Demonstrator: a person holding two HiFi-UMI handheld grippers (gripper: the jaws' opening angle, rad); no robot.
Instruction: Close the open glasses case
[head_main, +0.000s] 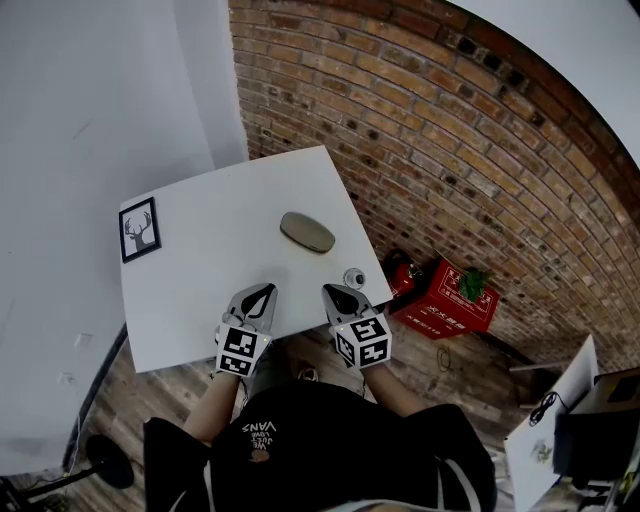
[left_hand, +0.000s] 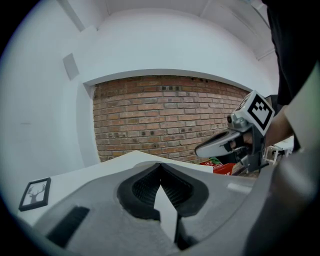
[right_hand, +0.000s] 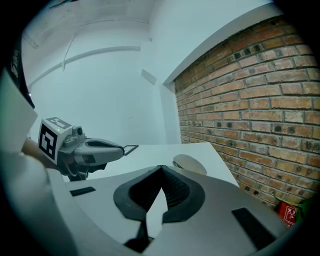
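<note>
lying shut, grey oval glasses case (head_main: 307, 232); left gripper (head_main: 266, 291), right gripper (head_main: 329, 291) jaws clenched empty

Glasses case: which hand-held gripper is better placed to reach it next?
Right, probably. The case lies slightly nearer the right hand-held gripper and shows just past its shut jaws in its view; the left gripper view misses it.

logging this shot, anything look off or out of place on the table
Nothing stands out. The case lies shut on the table, the frame sits by the left edge, and a small round thing sits near the right edge, not over it. The left gripper and right gripper are shut, empty.
</note>
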